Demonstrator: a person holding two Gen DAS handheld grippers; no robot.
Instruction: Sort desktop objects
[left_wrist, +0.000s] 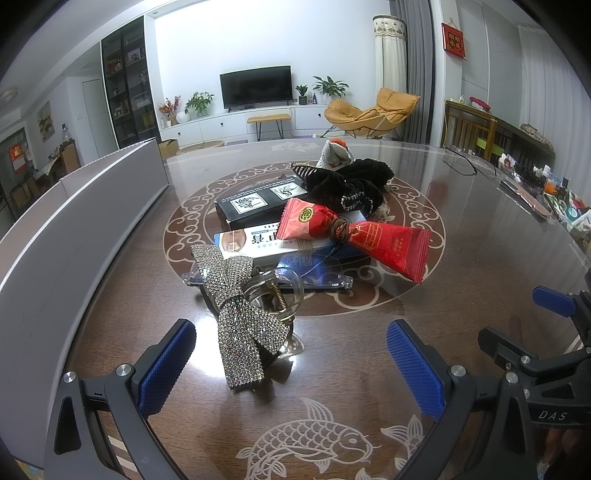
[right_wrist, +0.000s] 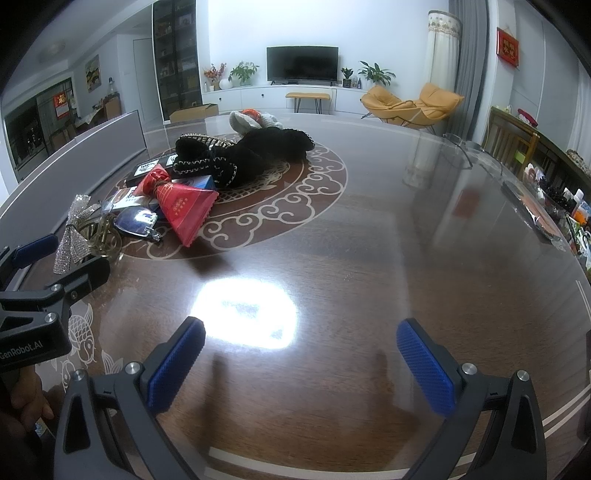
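since neither gripper holds anything and the pile looks untouched, the sort reads as being at its first pick, with the left gripper (left_wrist: 291, 365) lined up on the rhinestone bow clip (left_wrist: 242, 317). the clip lies at the near edge of the heap, toward the near edge of the table (left_wrist: 424, 295), its clear claw and spring standing just behind the bow; the bow's lower tail reaches down between the two blue pads, nearer the left-hand one, with no contact visible. left tongs spread wide, empty. right gripper (right_wrist: 301, 369) likewise spread wide and empty, low over bare tabletop toward the near right of the table, well apart from the pile. remaining items sit around the table's centre medallion: red packet (left_wrist: 354, 236) tied at its waist lies over a white and blue box (left_wrist: 266, 240), black box (left_wrist: 258, 203) behind it, clear glasses (left_wrist: 314, 273) under the packet's near side, black knit item (left_wrist: 347, 184) further back with a grey knit piece (left_wrist: 334, 155) beyond. judgement: next move calls for easing the left gripper forward and slightly left so the pads bracket the bow's knot or the claw body, then closing; the loose tail is thin and may slip. pose: both grippers point forward along the table, held low and roughly level, side by side; a hand (right_wrist: 31, 402) is partly visible behind the left tool.
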